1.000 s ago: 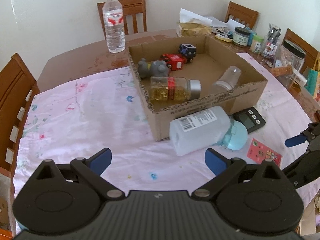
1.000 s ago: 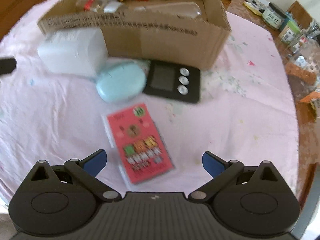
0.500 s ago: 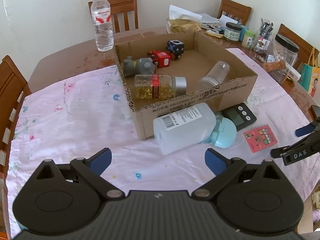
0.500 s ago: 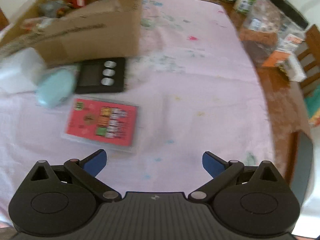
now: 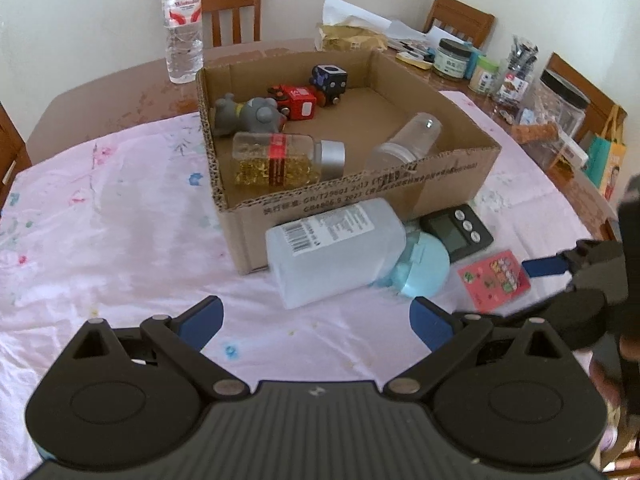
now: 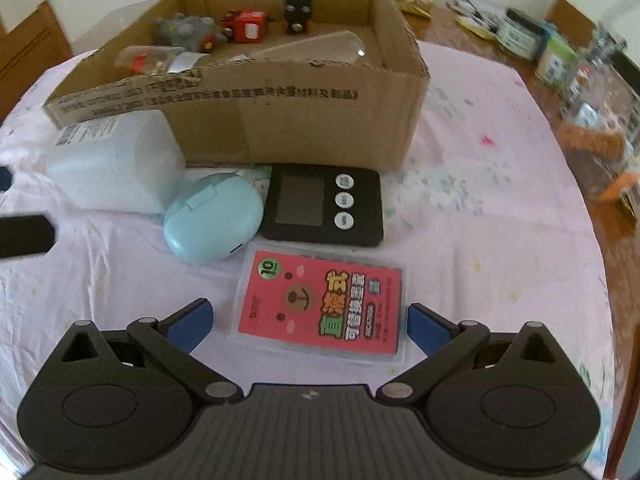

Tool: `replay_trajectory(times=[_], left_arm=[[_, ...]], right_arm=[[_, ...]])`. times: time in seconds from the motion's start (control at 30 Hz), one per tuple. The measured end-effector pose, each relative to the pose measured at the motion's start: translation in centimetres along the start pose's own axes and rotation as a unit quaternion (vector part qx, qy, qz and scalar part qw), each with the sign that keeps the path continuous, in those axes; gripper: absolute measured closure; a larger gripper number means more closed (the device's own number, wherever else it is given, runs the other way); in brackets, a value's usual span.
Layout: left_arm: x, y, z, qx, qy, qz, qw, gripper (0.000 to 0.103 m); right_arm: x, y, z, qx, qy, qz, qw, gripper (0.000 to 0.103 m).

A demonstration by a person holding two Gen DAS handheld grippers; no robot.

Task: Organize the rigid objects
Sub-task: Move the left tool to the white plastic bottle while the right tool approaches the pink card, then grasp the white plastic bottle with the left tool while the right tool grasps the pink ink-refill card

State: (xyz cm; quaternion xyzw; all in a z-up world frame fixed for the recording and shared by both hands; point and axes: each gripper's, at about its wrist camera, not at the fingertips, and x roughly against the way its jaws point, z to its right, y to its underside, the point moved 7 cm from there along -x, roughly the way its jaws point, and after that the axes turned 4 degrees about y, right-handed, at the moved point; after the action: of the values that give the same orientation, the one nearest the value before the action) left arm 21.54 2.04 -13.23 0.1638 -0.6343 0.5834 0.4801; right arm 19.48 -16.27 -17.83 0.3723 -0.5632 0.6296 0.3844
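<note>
The right gripper [image 6: 308, 322] has its blue-tipped fingers [image 6: 188, 322] spread wide, and the near end of a pink card pack [image 6: 320, 306] in a clear case lies flat on the cloth between them; whether the tips touch it cannot be told. Just beyond the pack sits a black digital timer [image 6: 324, 206], screen up, beside a pale blue oval case [image 6: 212, 218]. Left of that case a translucent white bottle [image 6: 114, 164] lies on its side against the front wall of a cardboard box [image 6: 296, 120].

The left gripper [image 5: 316, 320] hangs over bare pink tablecloth [image 5: 120, 240] with its fingers [image 5: 200, 320] equally wide apart and nothing between them; the white bottle lies just ahead of it.

Inside the box are a jar of golden capsules [image 5: 280, 160] on its side, a clear plastic bottle [image 5: 404, 144], a grey toy figure [image 5: 248, 114], a red toy block [image 5: 296, 102] and a dark cube [image 5: 330, 80]. A water bottle [image 5: 182, 24] stands upright on the wooden table [image 5: 120, 96] behind the box, and jars [image 5: 452, 56] crowd the table's far right edge.
</note>
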Motion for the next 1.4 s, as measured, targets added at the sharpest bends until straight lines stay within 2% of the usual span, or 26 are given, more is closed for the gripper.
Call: replay_trajectory(times=[0.17,0.4,0.53,0.77,1.0,1.17,1.4], left_arm=[[-1.8,-0.9,1.0,0.029,-0.033,0.023,0.9987,0.004],[-4.4,-1.9,2.0,0.088,-0.084,0.049,0.9913,0.004],[-5.1,-1.8,1.5,0.1,-0.123,0.054,0.9859,0.004],[-3.9,-0.6,0.2,0.087,-0.152,0.056,0.983,0.004],[-3.9,0.6,-1.3,0.104,-0.145,0.057,0.9822,0.004],[-4.8,0.9,-1.0,0.086,-0.166,0.054,0.9809,0.004],[-4.3,0.6,-1.0,0.071,-0.155,0.068,0.9829,0.004]], right_arm=[[0.0,0.1,0.1,0.035,-0.02,0.031,0.999,0.0],[0.1,0.3,0.4,0.067,-0.039,0.041,0.996,0.0],[0.2,0.4,0.3,0.08,-0.047,0.043,0.995,0.0],[0.3,0.4,0.4,0.087,-0.052,0.042,0.994,0.0],[0.2,0.5,0.4,0.08,-0.048,0.047,0.995,0.0],[0.3,0.5,0.4,0.078,-0.048,0.048,0.995,0.0],[0.3,0.6,0.2,0.066,-0.041,0.044,0.996,0.0]])
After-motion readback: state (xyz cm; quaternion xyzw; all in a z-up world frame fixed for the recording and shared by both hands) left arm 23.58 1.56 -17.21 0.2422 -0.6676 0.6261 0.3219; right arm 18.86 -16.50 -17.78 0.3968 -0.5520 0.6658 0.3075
